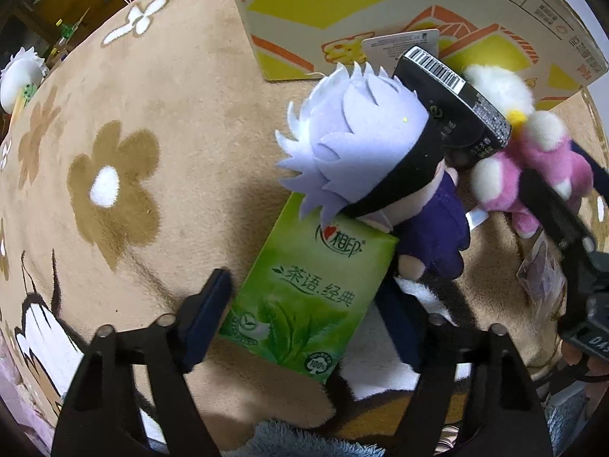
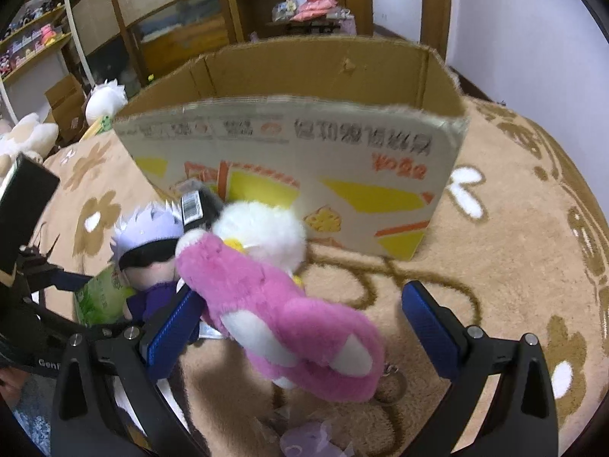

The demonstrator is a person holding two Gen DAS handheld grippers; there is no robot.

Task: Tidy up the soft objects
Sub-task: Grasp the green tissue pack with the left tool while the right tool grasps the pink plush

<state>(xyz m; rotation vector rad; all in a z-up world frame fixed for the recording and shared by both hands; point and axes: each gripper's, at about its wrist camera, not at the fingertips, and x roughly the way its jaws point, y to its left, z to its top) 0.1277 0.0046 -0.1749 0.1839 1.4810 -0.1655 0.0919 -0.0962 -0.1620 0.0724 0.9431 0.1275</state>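
Beige flower-patterned carpet is filling both views, with a cardboard box [image 2: 297,160] standing upper centre. I am holding my left gripper [image 1: 304,320] straddling a green tissue pack [image 1: 304,293] at lower centre, its pads not quite touching the pack's sides. My right gripper [image 2: 304,327] is standing spread around a pink plush [image 2: 281,304], its left pad touching the fur. A white-haired doll [image 1: 361,144] is lying across the pack's top edge.
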